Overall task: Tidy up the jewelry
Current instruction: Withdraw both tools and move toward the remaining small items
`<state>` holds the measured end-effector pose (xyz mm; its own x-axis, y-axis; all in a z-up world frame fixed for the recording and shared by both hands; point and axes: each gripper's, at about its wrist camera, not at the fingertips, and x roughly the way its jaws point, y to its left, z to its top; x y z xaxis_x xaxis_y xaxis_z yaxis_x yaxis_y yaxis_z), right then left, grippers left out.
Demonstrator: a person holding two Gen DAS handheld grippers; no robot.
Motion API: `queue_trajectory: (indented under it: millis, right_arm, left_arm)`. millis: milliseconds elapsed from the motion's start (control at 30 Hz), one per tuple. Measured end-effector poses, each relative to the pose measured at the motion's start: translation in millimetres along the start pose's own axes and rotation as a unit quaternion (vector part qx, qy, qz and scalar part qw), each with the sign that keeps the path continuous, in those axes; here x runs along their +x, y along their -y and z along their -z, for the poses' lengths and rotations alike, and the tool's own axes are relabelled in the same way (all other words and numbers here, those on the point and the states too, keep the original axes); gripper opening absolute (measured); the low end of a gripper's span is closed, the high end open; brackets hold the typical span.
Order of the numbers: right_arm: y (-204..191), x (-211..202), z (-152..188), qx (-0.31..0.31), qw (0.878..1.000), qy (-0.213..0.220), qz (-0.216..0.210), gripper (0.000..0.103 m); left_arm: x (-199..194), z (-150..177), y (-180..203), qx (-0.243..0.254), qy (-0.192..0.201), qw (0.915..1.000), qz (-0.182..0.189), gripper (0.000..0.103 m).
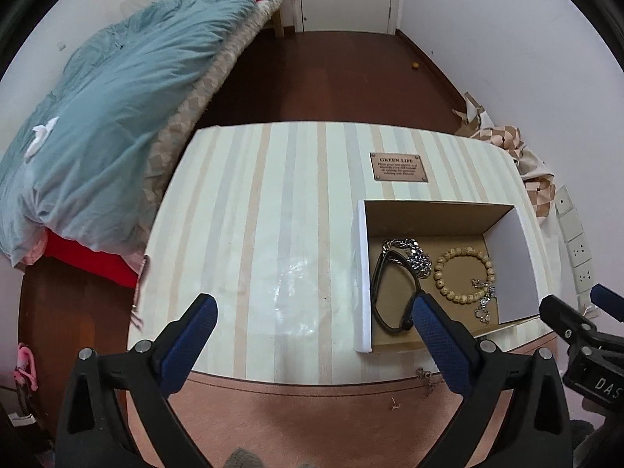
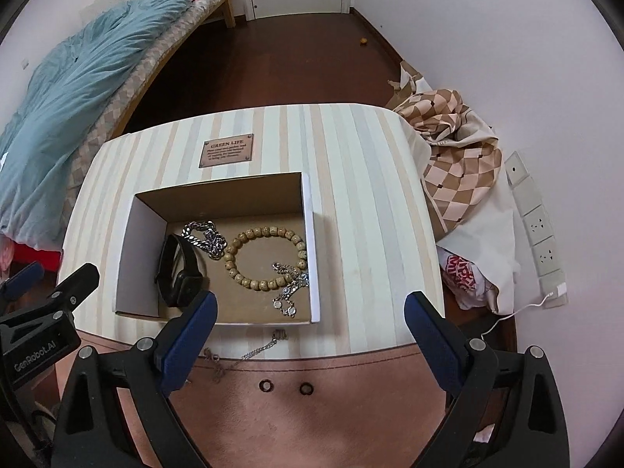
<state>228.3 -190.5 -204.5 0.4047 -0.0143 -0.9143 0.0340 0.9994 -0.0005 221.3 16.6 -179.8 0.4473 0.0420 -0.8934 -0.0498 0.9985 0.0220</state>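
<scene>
Right wrist: box (image 2: 140,249) holding bracelet (image 2: 265,257), watch (image 2: 179,273).

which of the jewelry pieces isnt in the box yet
The thin silver chain draped over the table's front edge, just outside the cardboard box. The beaded bracelet, chunky silver chain, black watch and crystal bracelet lie inside.

Cardboard, beads and metal on a striped top

We see a matt brown cardboard box (image 2: 218,199), wood-like beaded bracelet (image 2: 265,257), shiny metal chain (image 2: 204,236), glossy black watch (image 2: 177,273), and textured blue gripper pads (image 2: 191,339).
</scene>
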Motion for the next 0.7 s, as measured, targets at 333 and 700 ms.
queue_trajectory:
  millis: [333,700]
  right_arm:
    - [4.1,-52.1,16.7,0.009,0.999,0.049,0.012,0.098]
    - [11.1,-130.7,39.1,0.015,0.992,0.123,0.014,0.098]
  left_arm:
    - [-55.3,15.4,4.2,-0.011,0.052,0.9986,-0.008,0.102]
    - [-117.5,38.7,7.5,-0.012,0.091,0.9958,0.001,0.102]
